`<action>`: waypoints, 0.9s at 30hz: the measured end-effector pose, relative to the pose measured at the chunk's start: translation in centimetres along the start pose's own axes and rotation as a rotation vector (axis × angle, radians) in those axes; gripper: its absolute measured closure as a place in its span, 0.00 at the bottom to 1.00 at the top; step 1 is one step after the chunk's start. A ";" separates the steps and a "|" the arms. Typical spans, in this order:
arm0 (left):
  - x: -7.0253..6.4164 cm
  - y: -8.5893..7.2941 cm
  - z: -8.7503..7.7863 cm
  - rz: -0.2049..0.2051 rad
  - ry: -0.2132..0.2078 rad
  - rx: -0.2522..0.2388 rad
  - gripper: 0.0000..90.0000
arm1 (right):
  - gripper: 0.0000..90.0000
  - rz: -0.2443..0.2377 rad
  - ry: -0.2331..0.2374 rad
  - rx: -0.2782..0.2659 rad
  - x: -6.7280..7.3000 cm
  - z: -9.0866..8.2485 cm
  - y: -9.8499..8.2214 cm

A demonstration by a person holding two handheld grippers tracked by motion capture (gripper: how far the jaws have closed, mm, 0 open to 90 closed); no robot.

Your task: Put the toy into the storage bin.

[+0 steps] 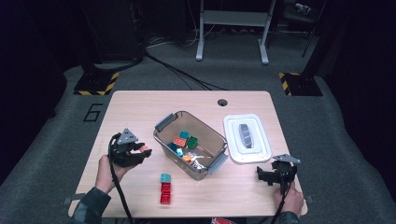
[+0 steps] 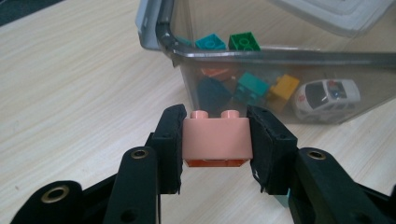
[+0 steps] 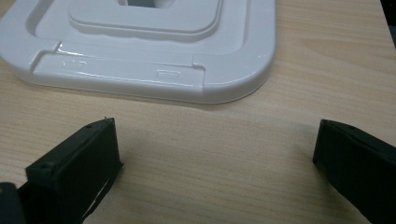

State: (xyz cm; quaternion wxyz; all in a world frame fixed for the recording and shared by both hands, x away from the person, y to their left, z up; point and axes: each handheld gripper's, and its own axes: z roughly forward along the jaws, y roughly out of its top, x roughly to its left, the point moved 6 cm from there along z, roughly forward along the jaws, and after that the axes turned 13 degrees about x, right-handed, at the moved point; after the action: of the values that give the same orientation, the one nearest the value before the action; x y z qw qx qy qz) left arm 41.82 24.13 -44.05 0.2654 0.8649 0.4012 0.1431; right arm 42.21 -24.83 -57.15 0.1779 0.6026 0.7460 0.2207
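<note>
My left gripper (image 2: 215, 140) is shut on a pink two-stud brick (image 2: 216, 136), held above the table to the left of the clear plastic bin (image 2: 261, 57). From above, that gripper (image 1: 142, 153) and its pink brick (image 1: 145, 149) hover left of the bin (image 1: 160, 123). Inside the bin lie several coloured bricks (image 1: 185, 140) and a white toy car (image 2: 326, 96). A short stack of a teal brick on red bricks (image 1: 166, 188) stands on the table in front of the bin. My right gripper (image 3: 215, 158) stands open over bare wood, just before the white lid (image 3: 140, 56); from above it (image 1: 262, 174) is at the front right.
The white bin lid (image 1: 246, 138) lies flat to the right of the bin. A round cable hole (image 1: 222, 102) sits near the table's far edge. Table legs and cables are on the floor beyond.
</note>
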 end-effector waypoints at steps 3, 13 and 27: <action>0.1 0.8 -0.4 0.007 0.010 -0.007 0.65 | 0.00 0.000 0.000 0.000 0.0 0.0 0.0; 0.2 3.5 -1.7 0.018 0.025 -0.036 0.65 | 0.00 0.000 0.000 0.000 0.0 0.0 0.0; -0.2 6.7 -0.9 0.038 0.023 -0.053 0.65 | 0.00 0.000 0.000 0.000 0.0 0.0 0.0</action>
State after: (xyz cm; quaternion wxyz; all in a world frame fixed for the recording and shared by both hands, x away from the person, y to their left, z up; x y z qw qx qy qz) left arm 45.41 20.64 -39.43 0.2807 0.8634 0.3837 0.1688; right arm 42.20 -24.83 -57.15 0.1779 0.6026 0.7460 0.2207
